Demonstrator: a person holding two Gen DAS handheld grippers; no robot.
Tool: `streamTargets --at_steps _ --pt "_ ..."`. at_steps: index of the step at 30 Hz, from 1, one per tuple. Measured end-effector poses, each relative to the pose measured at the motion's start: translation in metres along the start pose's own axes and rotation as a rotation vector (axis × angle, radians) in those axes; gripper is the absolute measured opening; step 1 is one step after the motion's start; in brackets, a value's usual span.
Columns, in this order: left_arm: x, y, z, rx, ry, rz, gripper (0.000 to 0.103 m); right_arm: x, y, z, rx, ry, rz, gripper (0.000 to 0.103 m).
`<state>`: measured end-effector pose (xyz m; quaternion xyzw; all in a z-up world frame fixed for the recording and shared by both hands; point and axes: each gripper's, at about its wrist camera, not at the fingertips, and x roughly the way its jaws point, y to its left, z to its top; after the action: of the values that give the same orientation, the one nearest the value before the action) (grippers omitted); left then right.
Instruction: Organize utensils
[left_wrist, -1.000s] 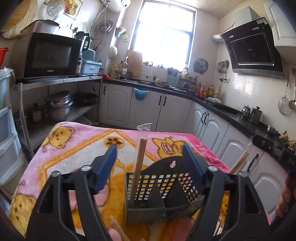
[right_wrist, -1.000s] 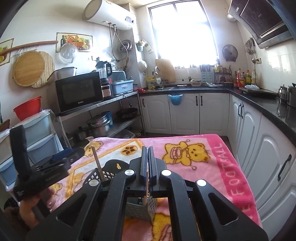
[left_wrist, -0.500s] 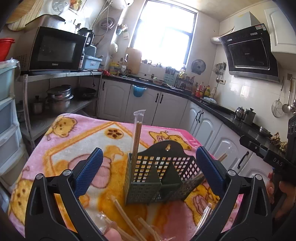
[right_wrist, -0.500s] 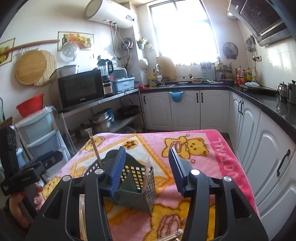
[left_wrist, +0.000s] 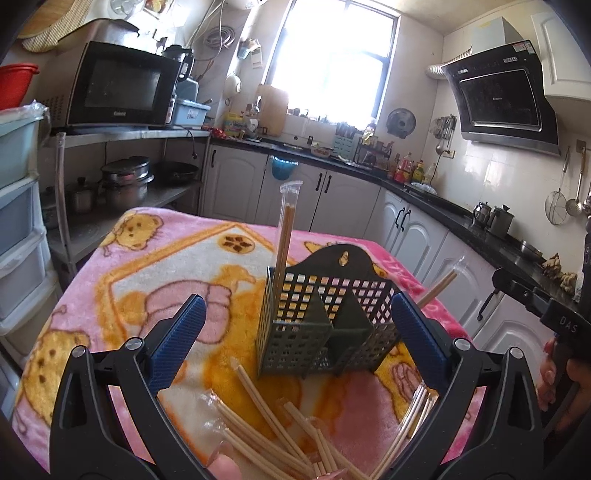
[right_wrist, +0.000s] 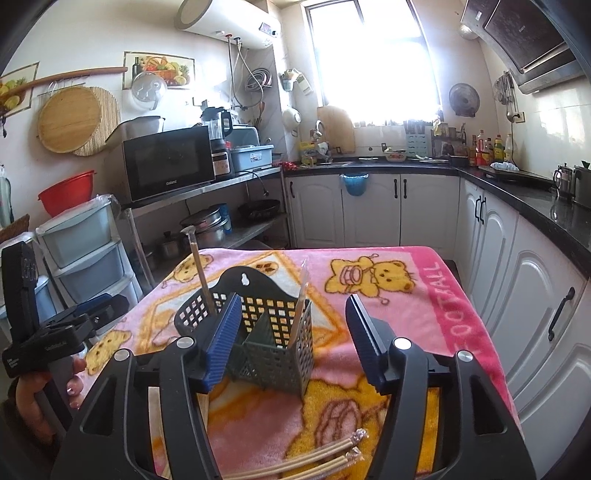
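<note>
Utensil basket on a blanket-covered table in a sunlit kitchen.

Left wrist view: a fleecy pink and yellow cartoon-bear blanket (left_wrist: 147, 280) covers the table; behind it stand white cabinets (left_wrist: 343, 203), a black worktop, a microwave (left_wrist: 122, 88) on a steel shelf and a bright window. The left gripper (left_wrist: 295, 332) has its ribbed blue jaws wide apart, empty, either side of the dark perforated plastic basket (left_wrist: 325, 321), which stands upright mid-table. One wrapped pair of chopsticks (left_wrist: 285, 236) stands in its left compartment; loose pale chopsticks (left_wrist: 266, 435) lie scattered in front.
Right wrist view: the right gripper (right_wrist: 291, 339) has just been opening, its jaws apart with nothing gripped; the basket sits just beyond them. Two wrapped pairs (right_wrist: 325, 456) lie on the blanket below.
</note>
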<state>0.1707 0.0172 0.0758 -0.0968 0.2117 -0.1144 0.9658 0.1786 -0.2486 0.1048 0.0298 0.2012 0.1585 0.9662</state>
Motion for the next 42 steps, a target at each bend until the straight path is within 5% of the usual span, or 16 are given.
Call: streamTargets --at_steps 20,38,42 --pt "0.001 0.032 -0.046 -0.019 0.104 0.089 0.093 0.013 0.031 -0.055 -0.035 0.139 0.060 0.062" --pt "0.016 0.073 -0.090 -0.076 0.285 0.189 0.093 0.049 0.074 -0.088 -0.097 0.263 0.139 0.062" --pt "0.022 0.077 -0.100 -0.064 0.330 0.207 0.077 0.061 0.082 -0.096 -0.119 0.307 0.154 0.062"
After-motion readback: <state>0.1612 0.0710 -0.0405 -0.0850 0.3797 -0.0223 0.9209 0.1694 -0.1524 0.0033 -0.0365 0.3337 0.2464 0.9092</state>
